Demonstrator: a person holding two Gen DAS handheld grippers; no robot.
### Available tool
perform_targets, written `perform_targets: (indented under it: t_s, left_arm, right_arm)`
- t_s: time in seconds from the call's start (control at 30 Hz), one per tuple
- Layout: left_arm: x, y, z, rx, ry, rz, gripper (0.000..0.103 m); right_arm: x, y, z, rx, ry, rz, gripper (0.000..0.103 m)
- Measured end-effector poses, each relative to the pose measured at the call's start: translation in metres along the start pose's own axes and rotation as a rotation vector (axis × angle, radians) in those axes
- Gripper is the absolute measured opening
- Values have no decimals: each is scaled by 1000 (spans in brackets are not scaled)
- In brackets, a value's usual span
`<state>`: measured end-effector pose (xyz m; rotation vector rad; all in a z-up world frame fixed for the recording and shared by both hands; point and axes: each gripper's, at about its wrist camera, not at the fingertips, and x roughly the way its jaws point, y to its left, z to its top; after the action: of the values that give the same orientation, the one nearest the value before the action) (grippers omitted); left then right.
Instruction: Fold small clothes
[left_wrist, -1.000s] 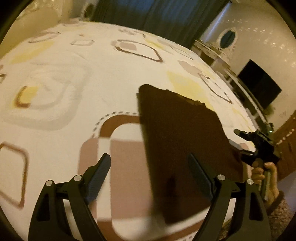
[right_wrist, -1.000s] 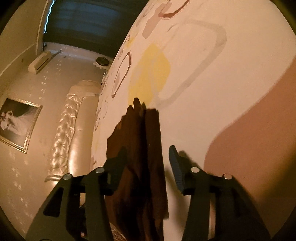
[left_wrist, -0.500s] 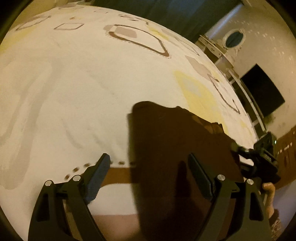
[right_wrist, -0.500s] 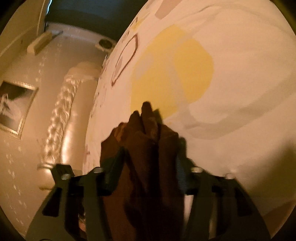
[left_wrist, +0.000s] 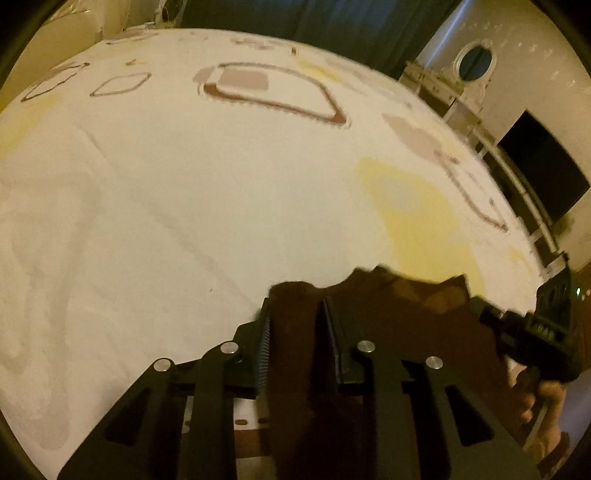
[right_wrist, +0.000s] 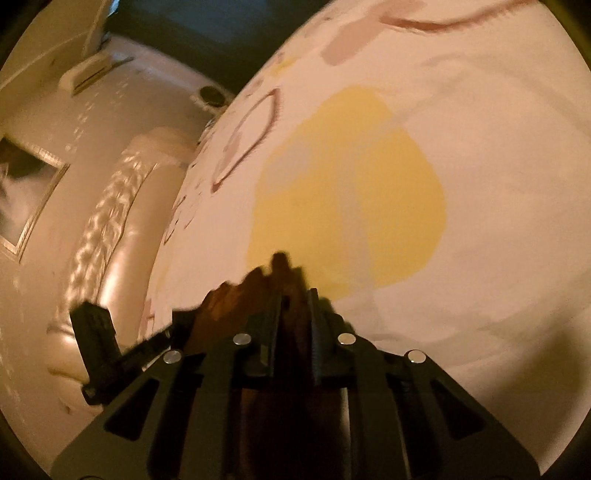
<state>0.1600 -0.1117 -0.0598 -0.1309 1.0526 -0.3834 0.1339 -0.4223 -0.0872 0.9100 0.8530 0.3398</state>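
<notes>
- The left tongs (left_wrist: 295, 325) are pinched on the near left corner of the brown cloth (left_wrist: 402, 317). They have just been closing, and the cloth is between the two fingers.
- The right tongs (right_wrist: 295, 314) are clamped on the other near corner of the same cloth (right_wrist: 236, 299). They too have just been closing, with bunched cloth between them.
- The cloth is dark brown and small. It lies on the bed (left_wrist: 184, 184), close to the near edge, and its top edge looks bumpy and crumpled between the two tongs.
- In the left view the right tongs (left_wrist: 480, 306) come in from the right side and touch the cloth's right end. A hand (left_wrist: 535, 406) holds them from below.
- In the right view the left tongs (right_wrist: 177, 321) come in from the left and touch the cloth's left end.
- A yellow patch (right_wrist: 351, 192) on the bed sheet lies just past the cloth.
- Far from the cloth, the bed is wide and flat, with lots of room on the left and far sides.
- The bed's right edge is near the right tongs. A shiny headboard (right_wrist: 103, 240) stands at the left in the right view.
</notes>
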Motion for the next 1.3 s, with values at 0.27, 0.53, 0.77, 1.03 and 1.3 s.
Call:
perform_targets:
  t_s: [0.27, 0.53, 0.77, 1.03, 1.3]
  left_arm:
    - [-40, 23, -27, -55, 10, -139, 67]
    - [-78, 27, -111, -106, 134, -288, 79]
    - [-90, 12, -152, -190, 167, -393, 81]
    - [-88, -5, -152, -166, 154, -299, 46]
    - [-106, -10, -156, -108, 130, -221, 34]
  right_arm:
    - [-32, -9, -17, 85, 18, 97, 42]
    - [-80, -15, -94, 148, 98, 153, 57]
    - [-88, 1, -145, 144, 189, 186, 65]
    - [-81, 16, -163, 99, 234, 115, 23]
    - [-97, 19, -179, 55, 200, 97, 15]
